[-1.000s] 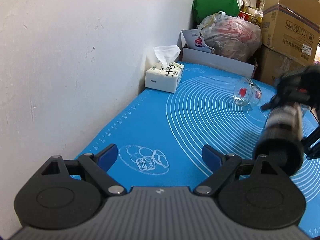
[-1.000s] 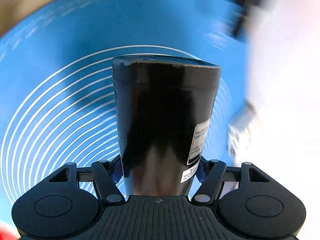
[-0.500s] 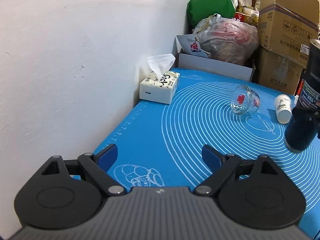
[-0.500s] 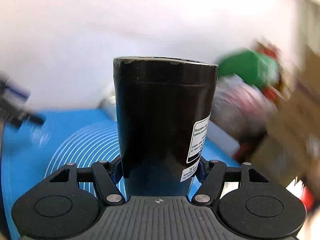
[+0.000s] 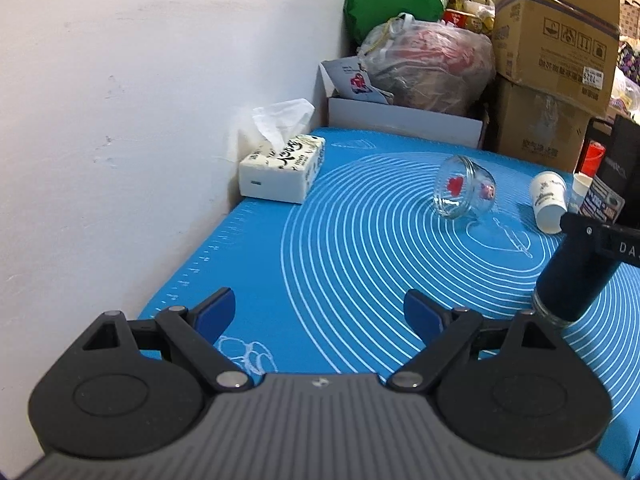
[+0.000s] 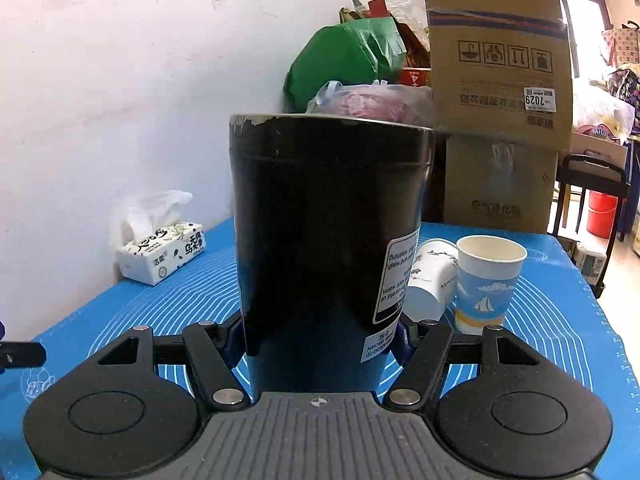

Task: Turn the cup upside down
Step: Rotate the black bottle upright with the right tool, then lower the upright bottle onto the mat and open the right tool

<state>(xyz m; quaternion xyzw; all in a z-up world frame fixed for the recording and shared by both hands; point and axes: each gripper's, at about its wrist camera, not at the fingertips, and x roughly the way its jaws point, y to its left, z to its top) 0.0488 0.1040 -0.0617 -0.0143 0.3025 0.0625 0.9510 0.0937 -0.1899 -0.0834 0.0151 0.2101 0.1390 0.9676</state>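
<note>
A tall black cup (image 6: 320, 248) with a white label fills the right wrist view. My right gripper (image 6: 320, 340) is shut on it, fingers on both its sides. In the left wrist view the same black cup (image 5: 572, 280) stands tilted at the right edge, its lower end touching or just above the blue mat (image 5: 280, 248); I cannot tell which. My left gripper (image 5: 320, 312) is open and empty, low over the mat's near left part, apart from the cup.
A clear glass jar (image 5: 464, 192) lies on its side mid-mat. A white paper cup (image 5: 548, 200) lies beside an upright blue paper cup (image 6: 486, 280). A tissue box (image 5: 282, 168) sits by the white wall. Cardboard boxes (image 5: 556, 36) and bags stand behind the mat.
The right gripper has swung the black cup from lying level above the mat to standing nearly upright on the mat's right side. The left gripper stayed open and drifted slightly.
</note>
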